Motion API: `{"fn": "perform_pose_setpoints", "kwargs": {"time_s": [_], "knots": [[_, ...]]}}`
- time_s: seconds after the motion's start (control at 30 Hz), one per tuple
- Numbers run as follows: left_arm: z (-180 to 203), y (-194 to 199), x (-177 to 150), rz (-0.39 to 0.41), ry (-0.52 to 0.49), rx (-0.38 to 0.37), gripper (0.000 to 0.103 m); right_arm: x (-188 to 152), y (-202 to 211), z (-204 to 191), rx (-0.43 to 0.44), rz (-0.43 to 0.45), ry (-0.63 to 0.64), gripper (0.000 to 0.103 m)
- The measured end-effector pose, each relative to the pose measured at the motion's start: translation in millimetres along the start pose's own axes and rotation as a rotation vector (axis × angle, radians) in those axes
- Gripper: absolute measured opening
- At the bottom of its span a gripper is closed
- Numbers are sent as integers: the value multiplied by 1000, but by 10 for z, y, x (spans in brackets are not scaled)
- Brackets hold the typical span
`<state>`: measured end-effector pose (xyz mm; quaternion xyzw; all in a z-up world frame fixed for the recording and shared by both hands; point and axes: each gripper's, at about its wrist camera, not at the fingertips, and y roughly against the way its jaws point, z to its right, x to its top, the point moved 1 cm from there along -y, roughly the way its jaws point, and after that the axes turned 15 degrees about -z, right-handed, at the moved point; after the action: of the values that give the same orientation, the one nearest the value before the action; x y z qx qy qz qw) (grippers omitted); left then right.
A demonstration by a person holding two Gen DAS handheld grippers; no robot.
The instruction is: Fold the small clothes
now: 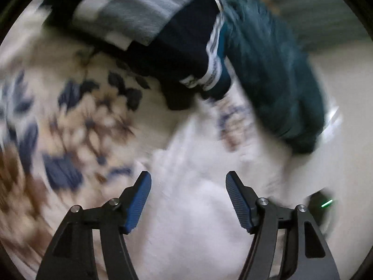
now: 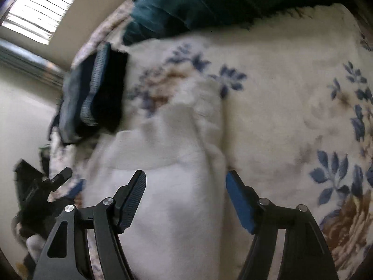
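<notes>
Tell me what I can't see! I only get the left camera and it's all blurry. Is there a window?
Observer: Yes, the right camera shows a bright window with blinds, up on the left.
Operator: Can you see my left gripper?
Observer: Yes, the left gripper shows at the left edge of the right camera, beside the white cloth.
Operator: Is the right gripper holding something?
Observer: No. The right gripper is open above the white cloth, which lies on the flowered blanket.
</notes>
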<state>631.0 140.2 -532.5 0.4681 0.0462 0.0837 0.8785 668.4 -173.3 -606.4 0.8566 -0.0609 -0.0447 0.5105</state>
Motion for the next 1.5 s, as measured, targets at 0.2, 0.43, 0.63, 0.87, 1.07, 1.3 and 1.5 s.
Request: {"fn": "perform_pose_setpoints", "kwargs": {"time_s": [0.2, 0.43, 0.63, 0.87, 1.07, 1.3, 1.5], "knots": [[291, -410, 343, -48, -196, 205, 11, 152, -177, -21, -34, -9, -7, 11], [382, -188, 360, 48, -222, 219, 10, 139, 185, -167, -62, 113, 9, 8], [-59, -445, 574, -61, -103, 181, 11, 356, -126, -112, -145, 30, -19, 8], [-145, -18, 356, -79, -31, -4, 39, 290, 29, -3, -46, -60, -40, 43], [-115, -226, 2, -110, -88, 93, 24, -90, -68, 300, 104, -170, -134, 43], [-211, -132, -197, -32, -58, 140, 13, -295, -117, 416, 133, -94, -181, 8], [-203, 17, -139, -23, -4, -10, 38, -183, -127, 406, 162, -195, -132, 39]]}}
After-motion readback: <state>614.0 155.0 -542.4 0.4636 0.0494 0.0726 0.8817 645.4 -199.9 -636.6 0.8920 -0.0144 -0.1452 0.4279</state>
